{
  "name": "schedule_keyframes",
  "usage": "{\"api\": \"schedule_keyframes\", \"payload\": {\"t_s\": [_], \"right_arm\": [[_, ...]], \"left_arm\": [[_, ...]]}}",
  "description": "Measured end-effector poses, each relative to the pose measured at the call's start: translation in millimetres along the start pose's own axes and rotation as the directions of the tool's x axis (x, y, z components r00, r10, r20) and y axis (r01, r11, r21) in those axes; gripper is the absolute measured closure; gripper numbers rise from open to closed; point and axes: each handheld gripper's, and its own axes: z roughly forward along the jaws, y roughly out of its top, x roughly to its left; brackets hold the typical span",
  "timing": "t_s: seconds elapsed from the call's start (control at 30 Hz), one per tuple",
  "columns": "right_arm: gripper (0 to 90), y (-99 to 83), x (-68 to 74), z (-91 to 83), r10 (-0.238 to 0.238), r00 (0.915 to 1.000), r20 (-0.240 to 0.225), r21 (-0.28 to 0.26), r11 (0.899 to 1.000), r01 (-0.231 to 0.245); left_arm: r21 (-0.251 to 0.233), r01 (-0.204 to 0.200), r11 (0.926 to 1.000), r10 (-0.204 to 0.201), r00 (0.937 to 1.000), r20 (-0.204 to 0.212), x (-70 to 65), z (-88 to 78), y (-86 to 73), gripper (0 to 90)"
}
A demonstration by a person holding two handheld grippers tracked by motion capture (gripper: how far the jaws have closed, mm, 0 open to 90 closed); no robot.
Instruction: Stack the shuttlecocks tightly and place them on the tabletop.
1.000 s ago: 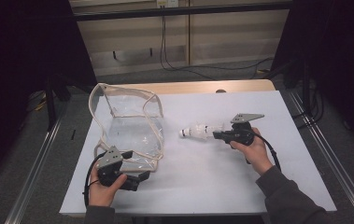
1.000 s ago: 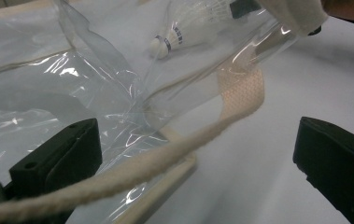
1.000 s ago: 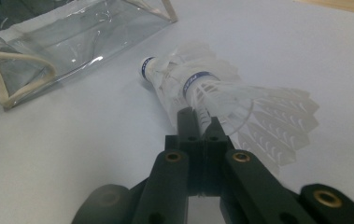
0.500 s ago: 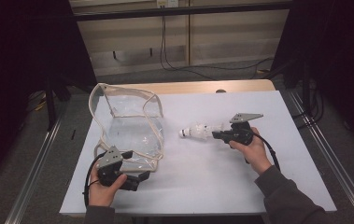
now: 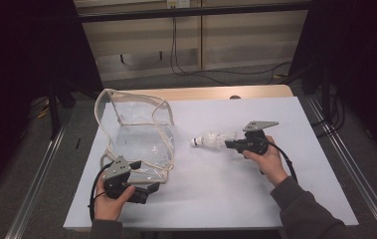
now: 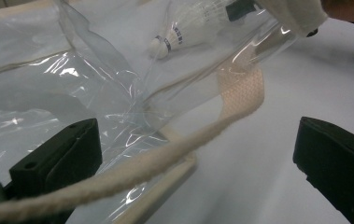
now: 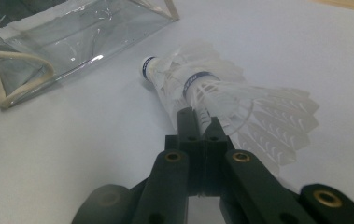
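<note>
My right gripper (image 5: 232, 145) is clamped on a white feathered shuttlecock (image 5: 211, 139). In the right gripper view the jaws are pinched together on the feather skirt of the shuttlecock (image 7: 198, 88), just behind the band. It sits just above the white table (image 5: 226, 199), right of centre, and whether the feathers brush the surface I cannot quite tell.

Its long axis runs left to right across the table. The rounded cork tip points left, straight at the clear plastic bag with the cream woven trim (image 5: 136, 134), and the feathers trail back towards my gripper. The bag stands on the left half of the table, near the cork but apart from it.

My left gripper (image 5: 143, 191) sits at the bag's near edge with its jaws wide apart. In the left gripper view the bag's cream cord handle (image 6: 165, 158) crosses between them and a fold of clear plastic (image 6: 118, 107) lies by one jaw, but nothing is pinched.

I judge the next move is cork-first into the bag. My right hand carries it leftward while my left, the nearer one, holds the rim open.
</note>
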Motion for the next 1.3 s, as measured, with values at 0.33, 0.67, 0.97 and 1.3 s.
{"api": "schedule_keyframes", "payload": {"t_s": [0.33,0.67,0.97,1.3], "right_arm": [[89.8,0.2,-0.1,1.5,-0.005,1.0,-0.002,0.006,1.0,0.005],[89.8,0.6,0.3,2.9,-0.005,1.0,-0.003,0.006,1.0,0.005],[89.9,-0.1,0.2,4.0,-0.006,1.0,-0.002,0.012,1.0,0.006],[89.9,0.2,0.2,5.9,-0.005,1.0,-0.005,0.012,1.0,0.005]], "left_arm": [[0.0,0.001,1.0,-0.001,1.0,0.0,-0.1,0.0,0.0,1.2],[0.0,0.001,1.0,-0.001,1.0,0.001,-0.2,-0.1,-0.1,1.2],[-0.002,0.001,1.0,-0.001,1.0,-0.001,-0.2,0.1,-0.2,1.2],[-0.003,0.001,1.0,-0.001,1.0,-0.001,-0.2,0.1,-0.2,1.2]]}}
